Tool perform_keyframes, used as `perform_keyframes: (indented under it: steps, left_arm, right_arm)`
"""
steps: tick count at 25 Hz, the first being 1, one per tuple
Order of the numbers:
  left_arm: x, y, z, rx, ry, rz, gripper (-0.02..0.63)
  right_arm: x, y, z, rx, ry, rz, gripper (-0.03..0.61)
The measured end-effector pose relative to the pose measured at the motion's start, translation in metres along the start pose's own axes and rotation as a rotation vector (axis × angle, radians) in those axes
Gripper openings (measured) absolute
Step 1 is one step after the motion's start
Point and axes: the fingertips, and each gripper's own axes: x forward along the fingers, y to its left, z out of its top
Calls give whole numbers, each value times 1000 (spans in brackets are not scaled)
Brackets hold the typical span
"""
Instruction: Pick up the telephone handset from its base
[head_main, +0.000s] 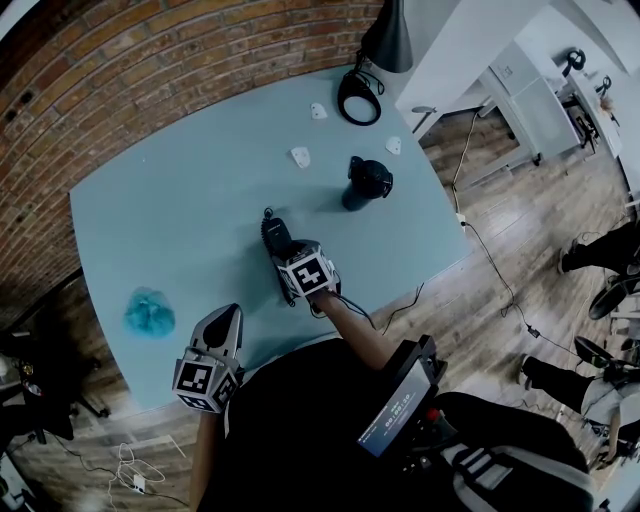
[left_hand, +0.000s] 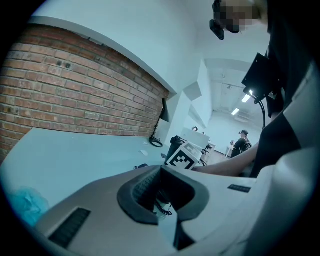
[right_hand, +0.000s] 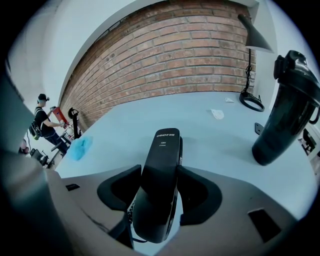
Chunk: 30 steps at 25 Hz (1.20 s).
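The black telephone handset (right_hand: 162, 170) lies on its base (head_main: 272, 232) near the middle of the light blue table (head_main: 180, 200). In the right gripper view it runs lengthwise between the jaws. My right gripper (head_main: 281, 250) points steeply down onto it, and its dark pads (right_hand: 192, 195) lie against both sides of the handset. My left gripper (head_main: 228, 320) hangs over the table's front edge, shut and empty. A bit of coiled cord (left_hand: 163, 207) shows through the hole between its closed pads.
A black shaker bottle (head_main: 365, 183) stands behind and to the right of the phone. A lamp base (head_main: 360, 98) sits at the far edge by the brick wall. A blue cloth (head_main: 150, 312) lies front left. Small white pieces (head_main: 300, 156) dot the far side.
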Motion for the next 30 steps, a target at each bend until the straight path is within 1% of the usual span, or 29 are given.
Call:
perform_keyframes:
  steps: [8,30]
  left_arm:
    - [0,-1,-6,-18,9,-3,26]
    - [1,-2,-15,-24,25,-3,26]
  right_arm:
    - [-1,1,-1,10,1,10,238]
    - [-7,-2,9,38,-50,23,235]
